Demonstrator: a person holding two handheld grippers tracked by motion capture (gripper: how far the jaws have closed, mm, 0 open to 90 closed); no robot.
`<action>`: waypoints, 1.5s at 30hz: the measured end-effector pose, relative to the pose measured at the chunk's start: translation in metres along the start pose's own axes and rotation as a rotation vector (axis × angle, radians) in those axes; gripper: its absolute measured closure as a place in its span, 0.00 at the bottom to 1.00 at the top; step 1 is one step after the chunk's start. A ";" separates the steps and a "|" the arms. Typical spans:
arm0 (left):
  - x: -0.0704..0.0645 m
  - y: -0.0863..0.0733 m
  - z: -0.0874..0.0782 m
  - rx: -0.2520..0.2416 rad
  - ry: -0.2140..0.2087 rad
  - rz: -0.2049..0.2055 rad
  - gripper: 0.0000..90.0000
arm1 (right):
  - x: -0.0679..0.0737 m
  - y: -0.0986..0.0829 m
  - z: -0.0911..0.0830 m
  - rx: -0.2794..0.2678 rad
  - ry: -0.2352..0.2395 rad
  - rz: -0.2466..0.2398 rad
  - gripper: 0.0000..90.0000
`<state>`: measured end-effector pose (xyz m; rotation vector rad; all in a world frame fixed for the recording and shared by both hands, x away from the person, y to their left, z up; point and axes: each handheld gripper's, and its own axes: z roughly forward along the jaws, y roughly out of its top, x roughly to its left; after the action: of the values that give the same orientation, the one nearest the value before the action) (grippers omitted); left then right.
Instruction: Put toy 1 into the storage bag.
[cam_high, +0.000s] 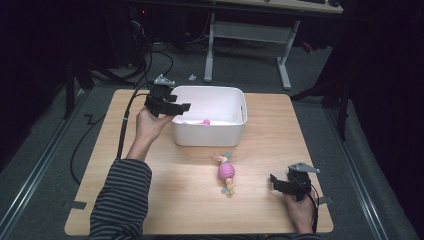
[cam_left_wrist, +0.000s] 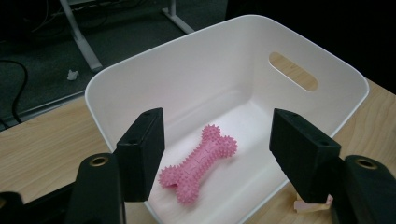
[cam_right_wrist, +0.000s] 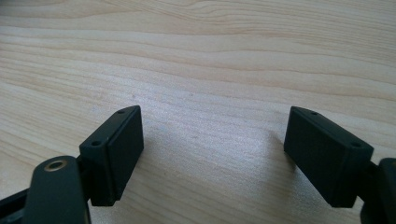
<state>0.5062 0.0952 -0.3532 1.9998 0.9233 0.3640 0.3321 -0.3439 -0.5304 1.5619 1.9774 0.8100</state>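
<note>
Left tongs (cam_left_wrist: 215, 154) spread over bin (cam_left_wrist: 112, 79), pink bone (cam_left_wrist: 198, 161) inside. Right tongs (cam_right_wrist: 212, 154) spread, empty. Next: grab striped toy (cam_high: 226, 172).

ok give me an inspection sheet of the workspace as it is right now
surface: light wooden table, bare around the toys
job's things: pink spiky bone toy lying in the white bin; pink ball toy with pastel ends on the table in front of the bin
clutter: nothing seen
grippers: left gripper open above the bin; right gripper open, low over bare wood
cables: black cable trailing from the left gripper
surroundings: grey floor, white desk legs behind
</note>
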 end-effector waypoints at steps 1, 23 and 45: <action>0.001 -0.002 -0.002 -0.002 0.001 -0.001 0.40 | 0.000 0.000 0.000 0.000 0.000 0.000 0.22; -0.007 -0.025 -0.046 -0.070 0.028 0.006 0.38 | 0.000 0.000 0.000 0.001 0.001 0.000 0.22; -0.002 -0.067 -0.080 -0.067 0.070 -0.032 0.38 | 0.000 0.000 0.000 0.001 0.001 0.001 0.22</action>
<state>0.4284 0.1644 -0.3618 1.9194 0.9731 0.4437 0.3319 -0.3437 -0.5303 1.5635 1.9780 0.8107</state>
